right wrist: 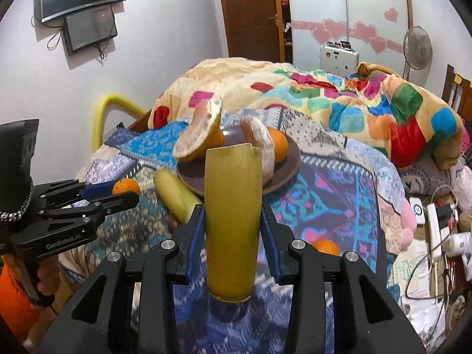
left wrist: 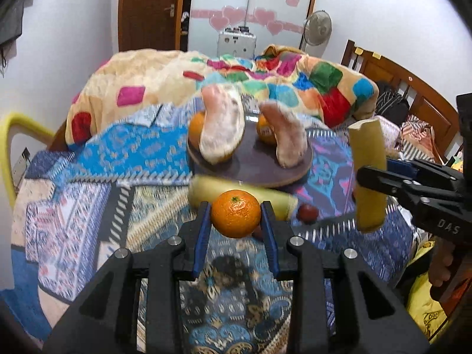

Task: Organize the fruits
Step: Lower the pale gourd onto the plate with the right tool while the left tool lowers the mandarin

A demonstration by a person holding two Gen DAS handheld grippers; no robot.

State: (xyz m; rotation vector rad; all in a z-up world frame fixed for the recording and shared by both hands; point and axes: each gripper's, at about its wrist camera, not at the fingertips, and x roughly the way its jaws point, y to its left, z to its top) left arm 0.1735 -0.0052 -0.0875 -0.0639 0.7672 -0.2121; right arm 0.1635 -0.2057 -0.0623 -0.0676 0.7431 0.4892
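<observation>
My left gripper (left wrist: 236,215) is shut on a small orange (left wrist: 236,216), held just above the patterned bedspread. In the right wrist view that left gripper (right wrist: 122,196) shows at the left with the orange (right wrist: 126,186) at its tips. My right gripper (right wrist: 233,215) is shut on an upright yellow-green stalk piece (right wrist: 233,221), cut like sugarcane. From the left wrist, the right gripper (left wrist: 368,177) and its stalk piece (left wrist: 368,174) sit at the right. Beyond lies a dark round plate (left wrist: 253,162) with two pomelo segments (left wrist: 222,129) and oranges (left wrist: 264,131). A second stalk piece (left wrist: 203,193) lies before the plate.
A small red fruit (left wrist: 307,213) lies right of my held orange, and a loose orange (right wrist: 326,247) rests on the bedspread at the right. A bunched colourful quilt (right wrist: 354,103) lies behind the plate. A power strip with cables (right wrist: 436,224) is at the far right, a yellow chair back (left wrist: 17,129) at the left.
</observation>
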